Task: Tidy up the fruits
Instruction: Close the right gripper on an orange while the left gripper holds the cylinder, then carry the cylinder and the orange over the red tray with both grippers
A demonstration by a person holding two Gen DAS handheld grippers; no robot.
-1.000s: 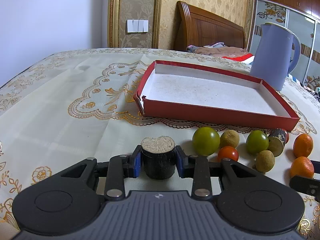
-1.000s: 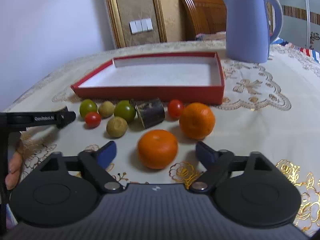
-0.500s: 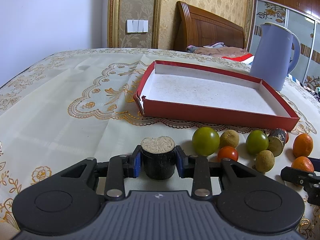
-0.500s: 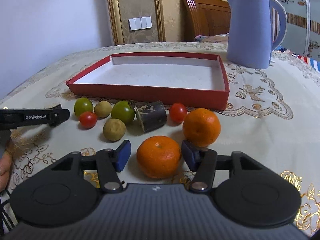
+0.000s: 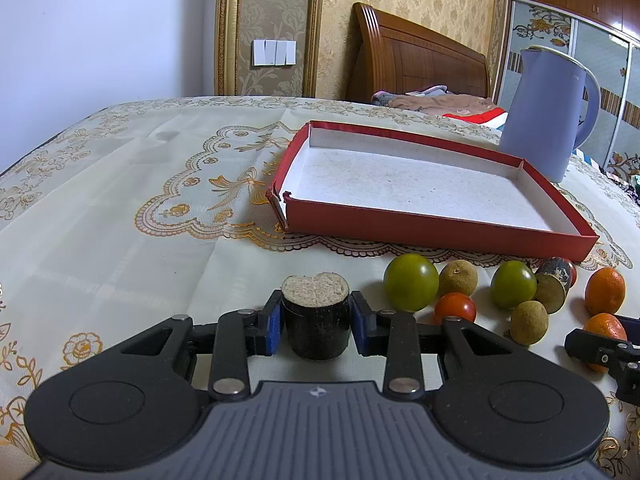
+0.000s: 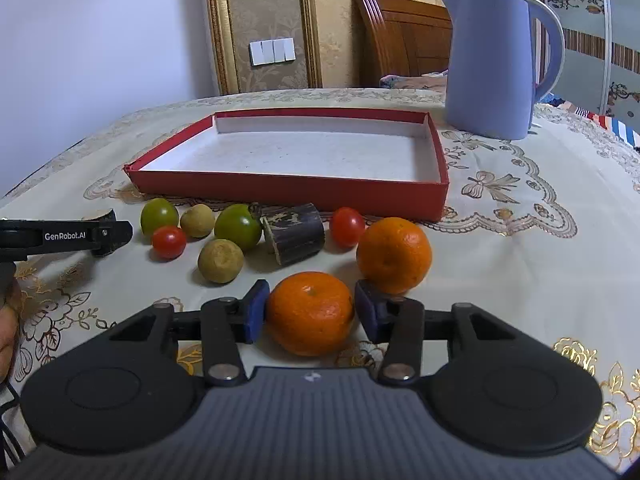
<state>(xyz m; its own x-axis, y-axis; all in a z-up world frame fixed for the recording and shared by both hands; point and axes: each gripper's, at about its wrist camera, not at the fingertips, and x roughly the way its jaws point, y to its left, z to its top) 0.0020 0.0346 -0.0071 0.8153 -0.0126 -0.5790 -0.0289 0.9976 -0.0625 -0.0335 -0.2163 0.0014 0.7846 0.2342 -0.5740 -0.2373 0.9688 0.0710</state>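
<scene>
Both grippers gripped fruit, ready to lift toward the box.

The left gripper (image 5: 316, 320) clamped an upright sugarcane piece (image 5: 315, 314); the right gripper (image 6: 308, 312) pinched the nearer tangerine (image 6: 310, 312). Lifting straight should spare the neighbouring tangerine (image 6: 394, 254) before crossing the red box (image 6: 288, 190) wall.

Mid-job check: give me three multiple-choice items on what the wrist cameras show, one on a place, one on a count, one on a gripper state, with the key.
1. Where is the blue kettle?
A. inside the red tray
B. behind the red tray's far right corner
C. among the fruit

2. How many red cherry tomatoes lie on the cloth?
A. one
B. two
C. four

3. What is the left gripper doing?
A. shut on the sugarcane piece
B. open over a tomato
C. holding the kettle

Key: 1 B, it stands on the cloth beyond the tray. 2 B, one left, one right. 3 A, both pads press its sides.
</scene>
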